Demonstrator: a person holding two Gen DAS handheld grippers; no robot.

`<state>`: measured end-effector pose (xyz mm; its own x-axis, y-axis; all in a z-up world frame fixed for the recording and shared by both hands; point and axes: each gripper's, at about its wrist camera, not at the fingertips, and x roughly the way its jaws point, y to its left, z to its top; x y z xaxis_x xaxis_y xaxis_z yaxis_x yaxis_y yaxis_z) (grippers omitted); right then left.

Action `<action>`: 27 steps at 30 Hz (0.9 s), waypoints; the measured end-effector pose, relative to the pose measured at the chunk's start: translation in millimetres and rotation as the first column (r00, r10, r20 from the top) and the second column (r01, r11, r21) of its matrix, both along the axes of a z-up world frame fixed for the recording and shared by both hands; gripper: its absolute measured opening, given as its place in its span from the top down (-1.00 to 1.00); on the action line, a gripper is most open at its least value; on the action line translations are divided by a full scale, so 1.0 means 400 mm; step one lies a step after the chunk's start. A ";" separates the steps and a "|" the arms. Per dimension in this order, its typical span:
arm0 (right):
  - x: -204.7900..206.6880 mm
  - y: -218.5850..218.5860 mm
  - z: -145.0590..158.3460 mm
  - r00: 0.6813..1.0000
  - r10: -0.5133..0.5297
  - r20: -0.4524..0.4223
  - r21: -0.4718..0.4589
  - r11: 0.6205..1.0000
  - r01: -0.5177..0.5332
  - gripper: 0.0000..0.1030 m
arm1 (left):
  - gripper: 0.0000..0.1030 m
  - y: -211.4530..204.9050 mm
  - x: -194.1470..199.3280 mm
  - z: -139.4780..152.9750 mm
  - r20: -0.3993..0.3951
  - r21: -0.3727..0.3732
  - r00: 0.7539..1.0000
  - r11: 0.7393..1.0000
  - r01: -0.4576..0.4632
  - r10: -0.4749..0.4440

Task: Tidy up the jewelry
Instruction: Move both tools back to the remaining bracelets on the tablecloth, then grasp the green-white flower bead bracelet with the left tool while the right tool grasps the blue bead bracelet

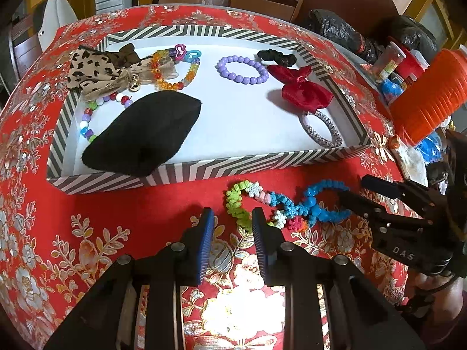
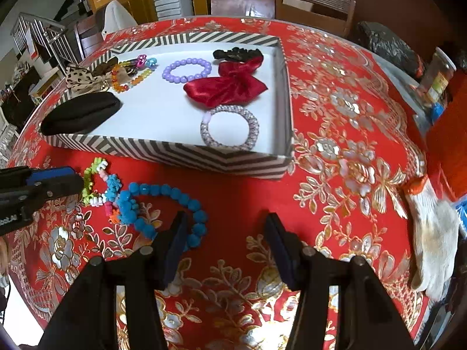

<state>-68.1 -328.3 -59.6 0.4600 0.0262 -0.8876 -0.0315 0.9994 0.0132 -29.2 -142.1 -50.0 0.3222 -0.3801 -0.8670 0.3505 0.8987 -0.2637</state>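
Observation:
A striped box [image 1: 204, 169] [image 2: 175, 151] holds a purple bead bracelet [image 1: 242, 70] [image 2: 186, 70], a red bow [image 1: 303, 90] [image 2: 227, 86], a silver hair tie [image 1: 321, 129] [image 2: 230, 128], a black pad [image 1: 146, 134] [image 2: 81, 113], a leopard bow [image 1: 93, 70] and bead strings. In front of the box lie a multicolour scrunchie [image 1: 251, 207] [image 2: 99, 186] and a blue one [image 1: 324, 204] [image 2: 169, 207]. My left gripper [image 1: 232, 227] is open just left of the multicolour scrunchie. My right gripper [image 2: 224, 236] [image 1: 359, 189] is open, its left finger over the blue scrunchie's edge.
The table has a red floral cloth [image 2: 335, 151]. An orange container [image 1: 429, 93], jars and black bags [image 1: 335, 29] stand at the right. A white glove [image 2: 432, 233] lies at the right edge. Chairs [image 2: 312, 3] stand behind the table.

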 end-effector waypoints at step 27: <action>-0.017 -0.013 0.016 0.997 0.015 0.082 0.040 0.999 -0.018 0.82 | 0.78 -0.044 -0.010 -0.011 0.026 0.033 0.999 0.999 0.022 -0.023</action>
<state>-74.9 -333.6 -53.4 0.5298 0.0700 -0.8452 -0.0507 0.9974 0.0509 -33.3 -159.7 -54.4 0.3370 -0.3592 -0.8703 0.3770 0.8985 -0.2249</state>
